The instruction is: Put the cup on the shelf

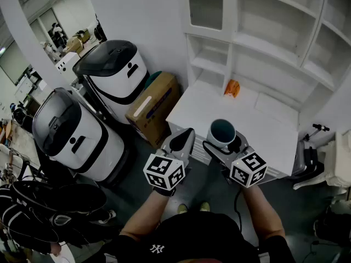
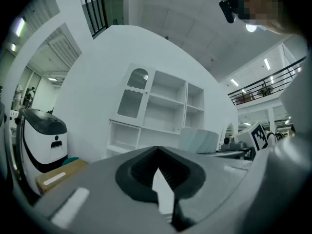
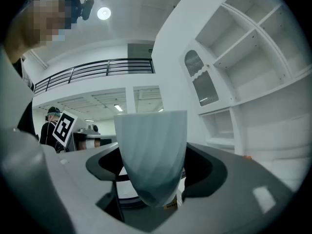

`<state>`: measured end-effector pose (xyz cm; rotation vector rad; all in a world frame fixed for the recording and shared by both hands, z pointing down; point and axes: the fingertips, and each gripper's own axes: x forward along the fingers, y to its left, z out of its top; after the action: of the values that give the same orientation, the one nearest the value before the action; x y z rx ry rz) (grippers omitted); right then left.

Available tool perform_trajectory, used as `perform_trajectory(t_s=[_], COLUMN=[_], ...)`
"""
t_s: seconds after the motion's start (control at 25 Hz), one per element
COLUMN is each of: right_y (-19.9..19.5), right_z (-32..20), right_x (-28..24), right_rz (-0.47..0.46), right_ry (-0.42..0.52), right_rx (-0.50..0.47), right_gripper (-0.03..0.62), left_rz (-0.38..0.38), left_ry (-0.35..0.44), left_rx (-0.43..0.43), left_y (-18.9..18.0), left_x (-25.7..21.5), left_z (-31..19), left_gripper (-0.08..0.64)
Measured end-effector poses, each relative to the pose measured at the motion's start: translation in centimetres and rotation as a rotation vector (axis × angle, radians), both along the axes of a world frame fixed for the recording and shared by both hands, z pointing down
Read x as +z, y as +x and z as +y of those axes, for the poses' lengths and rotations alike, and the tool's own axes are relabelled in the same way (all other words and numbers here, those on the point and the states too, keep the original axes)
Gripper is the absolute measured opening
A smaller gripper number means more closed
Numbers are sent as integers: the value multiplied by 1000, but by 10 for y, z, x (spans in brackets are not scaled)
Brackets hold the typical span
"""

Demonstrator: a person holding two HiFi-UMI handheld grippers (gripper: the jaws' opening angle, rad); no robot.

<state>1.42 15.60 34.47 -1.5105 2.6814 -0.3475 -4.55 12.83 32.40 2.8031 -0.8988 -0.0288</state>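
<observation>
The right gripper [image 1: 226, 144] jaws squeeze the cup [image 1: 222, 130], mouth up; the white shelf [image 1: 263, 47] is ahead of the cup and higher; the left gripper [image 1: 182, 138] jaws are pressed together, holding nothing, beside the cup.

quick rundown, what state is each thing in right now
cup, upright, looks empty
right gripper, shut on the cup
left gripper, shut, holding nothing
shelf, no cup on it yet
cupboard door, shut
cardboard box, flaps closed
</observation>
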Motion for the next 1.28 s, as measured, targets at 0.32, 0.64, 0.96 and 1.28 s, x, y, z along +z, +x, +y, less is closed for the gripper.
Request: perform_trajectory(t_s=[0.32,0.64,0.96,1.28], right_y=[3,10,20,32], right_z=[2,1,-4,-9], right_x=[1,-1,1,6], right_rz=[-17,-2,-14,-33], right_ry=[-13,10,-7,-13], right_rx=[-25,-13,-16,-43], right_gripper=[391,393,391,391], left_rz=[-3,-2,-14,-29], left_ry=[-8,5,-13,-18], left_rx=[1,-5,-31,-61], left_y=[7,8,11,23], left_x=[4,3,4,8], left_z=[3,-1,-7,-6], left_gripper=[0,0,0,0])
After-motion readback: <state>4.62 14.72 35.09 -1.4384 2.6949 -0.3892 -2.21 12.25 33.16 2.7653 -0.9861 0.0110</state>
